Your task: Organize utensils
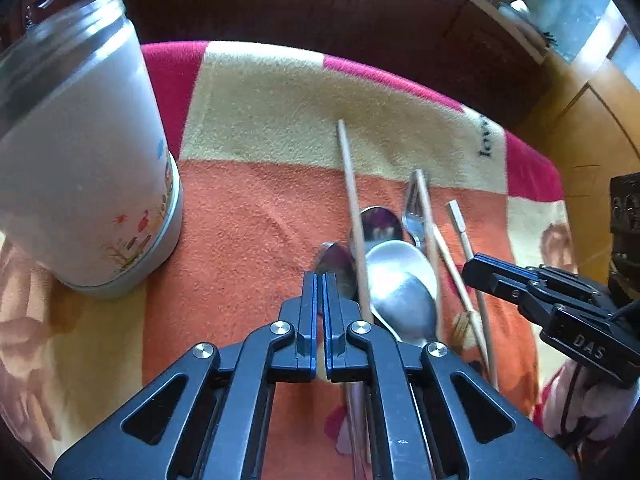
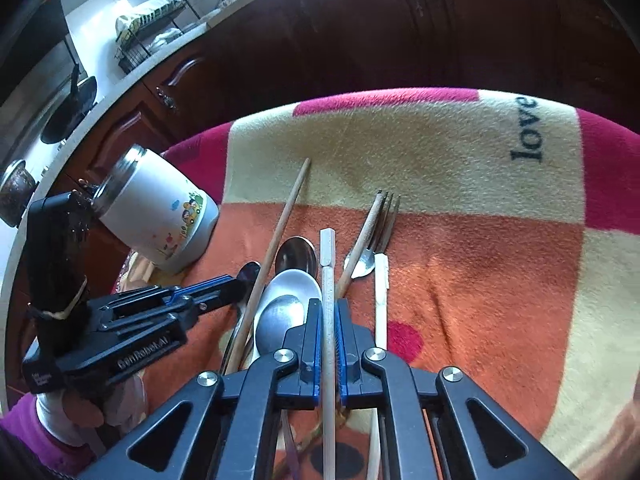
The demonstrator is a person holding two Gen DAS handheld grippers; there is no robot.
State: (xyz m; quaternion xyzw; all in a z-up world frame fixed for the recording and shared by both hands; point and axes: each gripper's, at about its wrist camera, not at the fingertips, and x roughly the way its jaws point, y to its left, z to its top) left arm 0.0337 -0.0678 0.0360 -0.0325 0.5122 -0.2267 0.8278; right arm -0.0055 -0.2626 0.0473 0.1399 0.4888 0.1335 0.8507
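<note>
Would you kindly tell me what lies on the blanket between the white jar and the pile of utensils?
Nothing: in the left wrist view only bare orange blanket separates the white jar from the nearest spoon of the pile.

Home kitchen: dark wooden cabinets (image 2: 132,128), dish rack (image 2: 150,26), stovetop pan (image 2: 70,110).

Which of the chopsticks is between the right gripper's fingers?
The pale square-tipped chopstick, clamped by the right gripper. Its twin lies free to the right; the two brown ones lie angled, untouched.
</note>
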